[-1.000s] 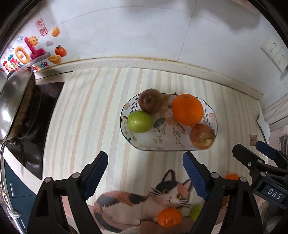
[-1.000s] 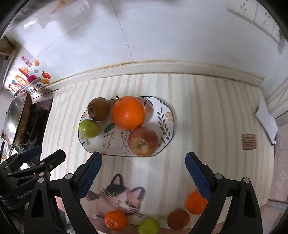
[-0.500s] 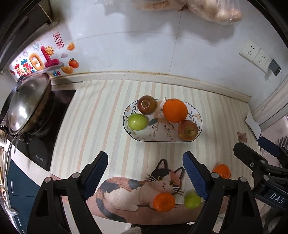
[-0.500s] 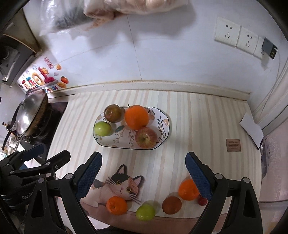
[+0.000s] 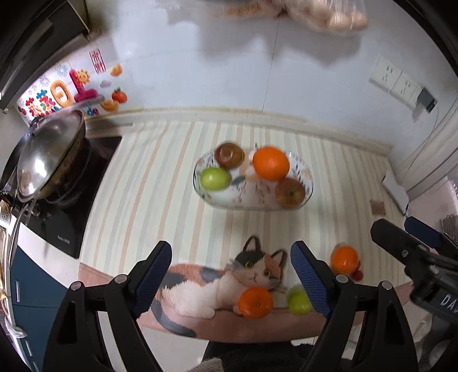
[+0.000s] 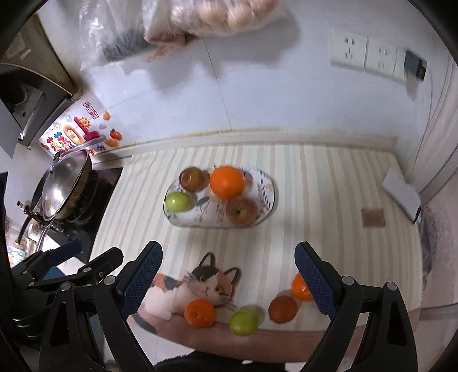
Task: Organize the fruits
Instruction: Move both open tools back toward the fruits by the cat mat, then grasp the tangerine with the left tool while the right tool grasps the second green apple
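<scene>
An oval floral plate (image 5: pixel 307 187) (image 6: pixel 269 197) on the striped mat holds a big orange (image 5: pixel 270 163) (image 6: pixel 227 182), a red apple (image 5: pixel 289 192) (image 6: pixel 242 211), a green apple (image 5: pixel 214 178) (image 6: pixel 178 201) and a brownish fruit (image 5: pixel 229 156) (image 6: pixel 191 178). Loose at the mat's near edge lie a small orange (image 5: pixel 255 302) (image 6: pixel 199 313), a green fruit (image 5: pixel 299 300) (image 6: pixel 244 319), a dark orange fruit (image 6: pixel 282 309) and another orange (image 5: pixel 345 259) (image 6: pixel 299 287). My left gripper (image 5: pixel 230 276) and right gripper (image 6: pixel 229 279) hang open and empty above the near edge.
A lidded wok (image 5: pixel 47 156) (image 6: pixel 64 187) sits on a black cooktop at the left. The tiled wall carries sockets (image 6: pixel 365 54) and hanging plastic bags (image 6: pixel 200 20). A white pad (image 6: pixel 400 194) lies at the right edge. The mat has a cat picture (image 5: pixel 229 280).
Both grippers have pulled up and back from the plate, so it looks smaller and the loose fruits at the near edge have come into view. Jaws stay open.
</scene>
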### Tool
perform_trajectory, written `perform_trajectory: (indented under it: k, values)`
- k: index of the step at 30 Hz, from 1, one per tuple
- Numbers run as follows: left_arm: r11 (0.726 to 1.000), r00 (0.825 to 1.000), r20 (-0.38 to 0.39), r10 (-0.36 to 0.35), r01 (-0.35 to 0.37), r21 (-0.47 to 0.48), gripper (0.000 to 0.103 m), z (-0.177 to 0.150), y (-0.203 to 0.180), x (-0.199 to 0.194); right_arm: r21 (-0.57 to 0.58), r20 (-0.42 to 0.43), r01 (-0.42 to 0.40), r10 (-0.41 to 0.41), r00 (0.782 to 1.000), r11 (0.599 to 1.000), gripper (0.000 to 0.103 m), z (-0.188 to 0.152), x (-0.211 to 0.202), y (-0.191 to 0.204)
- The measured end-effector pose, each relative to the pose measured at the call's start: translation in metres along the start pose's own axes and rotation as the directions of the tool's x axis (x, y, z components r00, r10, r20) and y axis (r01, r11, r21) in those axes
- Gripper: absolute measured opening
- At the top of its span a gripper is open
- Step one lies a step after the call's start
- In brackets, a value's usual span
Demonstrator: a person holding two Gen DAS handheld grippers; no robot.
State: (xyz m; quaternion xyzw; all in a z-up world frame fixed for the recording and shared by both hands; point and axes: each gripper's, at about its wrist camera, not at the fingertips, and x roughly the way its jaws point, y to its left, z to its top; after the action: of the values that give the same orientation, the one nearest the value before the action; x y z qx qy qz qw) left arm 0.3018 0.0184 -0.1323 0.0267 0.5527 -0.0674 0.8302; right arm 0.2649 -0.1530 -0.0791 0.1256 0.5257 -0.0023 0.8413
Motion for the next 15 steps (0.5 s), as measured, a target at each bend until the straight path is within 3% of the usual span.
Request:
perform_trajectory:
  k: [3,6,8,10,12,15]
  values:
    - [1.000,0.997,-0.077,0.014,-0.013,0.016,0.085,-0.013,-0.003,0.025,0.059,-0.101,-0.027,0.033,0.994,0.998,0.096,-0.011,0.028,-0.018]
    - [0.999,0.978,-0.211,-0.003,0.010,0.034,0.085,-0.032,-0.008,0.066,0.129,-0.208,-0.056,0.082,0.975,0.990,0.096,-0.027,0.063,-0.038]
    - [0.999,0.953,-0.302,-0.023,0.035,0.033,0.085,-0.044,-0.012,0.094,0.200,-0.286,-0.081,0.137,0.948,0.976,0.096,-0.041,0.090,-0.052]
    - [0.998,0.917,-0.396,-0.057,0.067,0.009,0.085,-0.058,-0.015,0.126,0.261,-0.343,-0.094,0.183,0.921,0.961,0.096,-0.056,0.112,-0.062]
    - [0.997,0.890,-0.450,-0.071,0.075,-0.009,0.085,-0.068,-0.019,0.149,0.306,-0.394,-0.090,0.212,0.894,0.948,0.096,-0.070,0.133,-0.072]
    - [0.997,0.866,-0.494,-0.074,0.080,-0.009,0.085,-0.077,-0.028,0.175,0.342,-0.426,-0.078,0.229,0.875,0.937,0.096,-0.084,0.150,-0.081]
